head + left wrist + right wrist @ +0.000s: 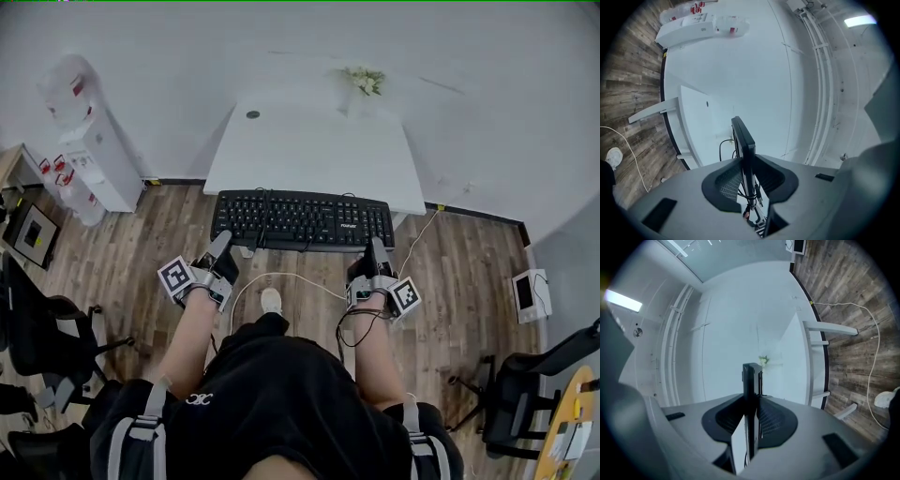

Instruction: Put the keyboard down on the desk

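Left claw [221,246]: I have it clamped on the left end of the keyboard [302,220]. In the left gripper view, my claw [749,180] pinches the thin black edge [743,140] between both pads.
Right claw [377,251]: it grips the keyboard's right end the same way. In the right gripper view, my claw [752,420] has the edge [751,380] standing upright between the pads.
Keyboard: black, keys facing up, level between my two claws. Its far side lies along the near edge of the desk [319,155]. I cannot tell whether it touches the desk.
Desk: white, standing against the wall, with flowers [364,81] at its far edge.
Floor [450,272]: wooden planks, with a white cable [281,275] looping just below the keyboard.
Left of the desk: a white water dispenser [94,150] against the wall.
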